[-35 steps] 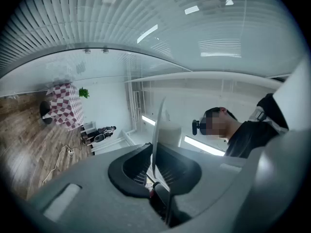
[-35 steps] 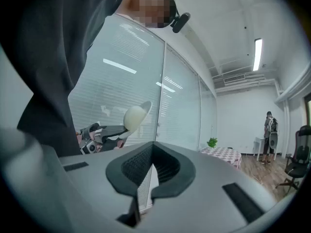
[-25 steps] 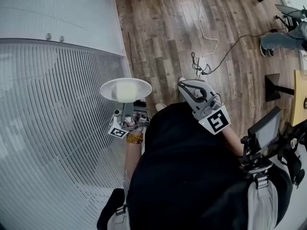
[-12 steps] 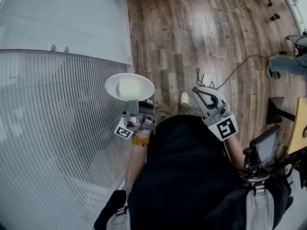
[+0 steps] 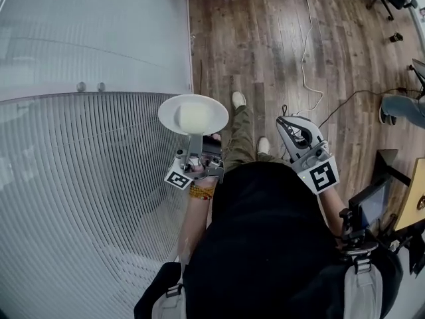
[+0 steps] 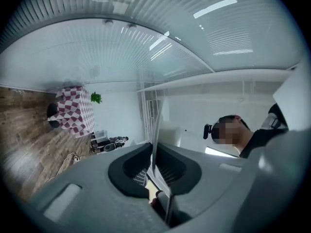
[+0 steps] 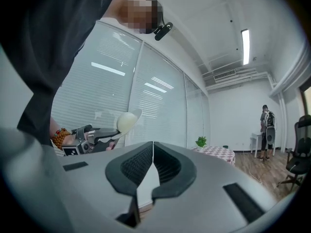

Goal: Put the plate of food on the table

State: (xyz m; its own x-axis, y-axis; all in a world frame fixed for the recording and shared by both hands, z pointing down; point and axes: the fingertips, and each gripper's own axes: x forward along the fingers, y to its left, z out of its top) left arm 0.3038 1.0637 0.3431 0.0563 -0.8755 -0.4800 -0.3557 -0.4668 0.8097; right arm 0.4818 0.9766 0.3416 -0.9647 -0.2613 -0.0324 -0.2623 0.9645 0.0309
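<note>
Left gripper [image 5: 194, 138]: fingers clamped on rim of white plate [image 5: 169, 111], pale round food [image 5: 192, 117] on it, held over wood floor [image 5: 265, 45]. Right gripper [image 5: 287, 123]: fingers pressed together, empty.

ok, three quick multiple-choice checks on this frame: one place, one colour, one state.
1. Where is the plate?
A) in a sink
B) held by its rim in the left hand-held gripper
C) on a shelf

2. What colour is the plate?
A) white
B) blue
C) black

3. How do the jaws of the right hand-held gripper stand?
A) wide apart
B) shut on a cup
C) together, nothing between them

Answers:
1 B: the left gripper view shows the rim clamped between its jaws.
2 A: the head view shows it white, with pale food on it.
3 C: the right gripper view shows the pads meeting, empty.
</note>
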